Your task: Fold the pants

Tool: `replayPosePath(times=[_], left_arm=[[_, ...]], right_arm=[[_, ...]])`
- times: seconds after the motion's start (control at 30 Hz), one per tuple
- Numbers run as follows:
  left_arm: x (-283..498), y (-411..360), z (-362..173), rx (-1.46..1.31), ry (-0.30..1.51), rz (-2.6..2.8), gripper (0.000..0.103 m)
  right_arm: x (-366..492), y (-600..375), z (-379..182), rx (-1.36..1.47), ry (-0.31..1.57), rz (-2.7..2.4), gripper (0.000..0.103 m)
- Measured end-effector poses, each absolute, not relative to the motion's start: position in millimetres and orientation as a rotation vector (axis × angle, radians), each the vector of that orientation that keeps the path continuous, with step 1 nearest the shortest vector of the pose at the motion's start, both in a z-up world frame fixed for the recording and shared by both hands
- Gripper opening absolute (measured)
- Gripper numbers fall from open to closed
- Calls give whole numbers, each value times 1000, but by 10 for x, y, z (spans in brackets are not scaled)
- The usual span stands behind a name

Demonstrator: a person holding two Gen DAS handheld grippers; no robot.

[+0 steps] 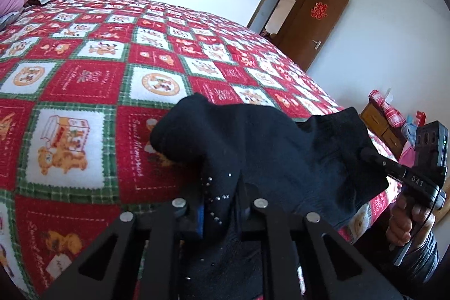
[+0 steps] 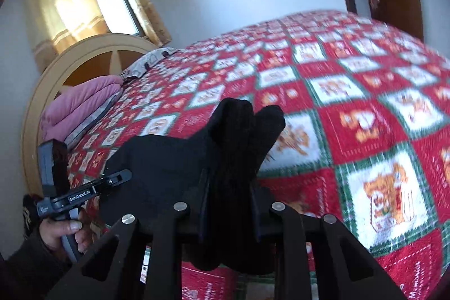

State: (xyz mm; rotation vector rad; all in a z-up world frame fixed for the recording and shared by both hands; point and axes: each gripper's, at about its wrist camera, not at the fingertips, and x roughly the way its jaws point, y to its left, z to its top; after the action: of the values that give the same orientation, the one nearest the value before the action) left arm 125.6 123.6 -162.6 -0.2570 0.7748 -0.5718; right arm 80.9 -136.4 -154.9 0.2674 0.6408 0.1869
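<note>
- A bed (image 1: 92, 92) fills both views, spread with a red, white and green checked blanket (image 2: 351, 131) printed with cartoon bears.
- In the left view a brown door (image 1: 315, 27) stands open in the white wall at 1 o'clock, and a wooden cabinet (image 1: 379, 128) sits beside the bed at 3 o'clock.
- In the right view a curtained window (image 2: 109, 2) is at 10 o'clock above a round headboard (image 2: 70, 58); folded pink bedding (image 2: 81, 106) and a pillow (image 2: 152, 61) lie at the head of the bed.
- No containers show.
- The black pants (image 1: 253, 148) hang bunched over the near edge of the bed, strung between the two grippers; small studs dot the cloth.
- Their long axis cannot be told from the bunching.
- The left gripper (image 1: 219, 204) has its fingers pinching the studded fold.
- The right gripper (image 2: 227, 201) has its fingers clamped on a thick wad whose two lobes stick up toward 12 o'clock.
- A hand (image 1: 405, 224) holds each gripper's handle.
</note>
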Motion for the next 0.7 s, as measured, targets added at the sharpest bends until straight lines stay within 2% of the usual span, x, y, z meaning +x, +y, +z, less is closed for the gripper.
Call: replayPosePath(times=[0.23,0.47,0.7], left_arm=[[1273,1630,-1376,-298,694,-502,12],[1550,2208,-1160,-285,629,-380,11],[1808,2710,-1162,-269,613,-251,11]], right_arm=[[1081,-1136,-1390,248,640,256,24],[1806,-640,-1268,236,652,353,24],[2585,35,-1168,185,649,454,24]])
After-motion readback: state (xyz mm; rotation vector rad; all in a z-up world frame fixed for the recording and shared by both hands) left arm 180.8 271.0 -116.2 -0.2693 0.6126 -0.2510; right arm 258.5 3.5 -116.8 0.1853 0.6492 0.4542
